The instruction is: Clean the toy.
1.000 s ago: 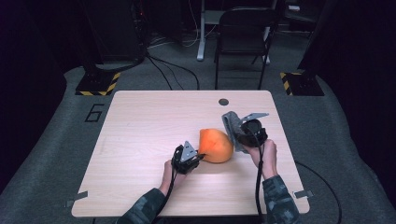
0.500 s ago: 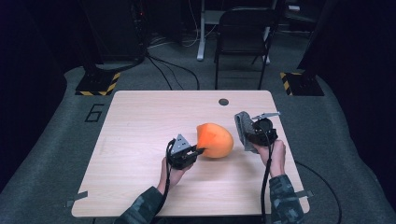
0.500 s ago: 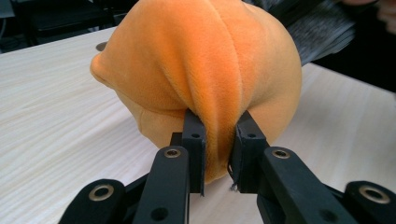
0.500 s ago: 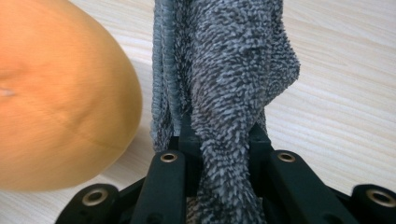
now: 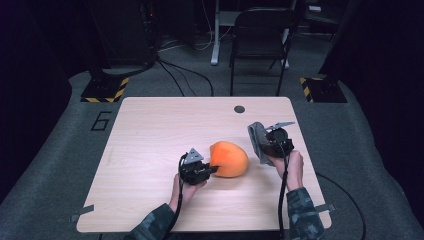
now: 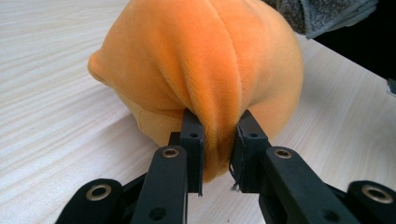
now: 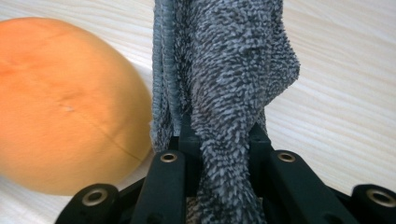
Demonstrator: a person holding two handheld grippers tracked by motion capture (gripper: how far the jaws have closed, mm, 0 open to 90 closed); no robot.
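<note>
An orange plush ball (image 5: pixel 229 158) rests on the light wooden table (image 5: pixel 150 130), right of centre. My left gripper (image 5: pixel 212 169) is at its left side, shut on a fold of its fabric; the left gripper view has the pinched orange plush (image 6: pixel 205 74) between the two black jaws. To the ball's right, my right gripper (image 5: pixel 260 145) is shut on a grey terry cloth (image 5: pixel 256 136) held off the table. In the right gripper view the grey cloth (image 7: pixel 229 79) hangs from the jaws, with the orange plush (image 7: pixel 65 107) at the left.
A small dark round insert (image 5: pixel 239 109) sits near the table's far edge. A black chair (image 5: pixel 260 35) stands beyond the table, with cables on the grey floor. Yellow-and-black striped bases (image 5: pixel 105 90) flank the far corners.
The right gripper with the grey cloth has moved right, away from the orange ball. The left gripper and ball have shifted slightly left.
</note>
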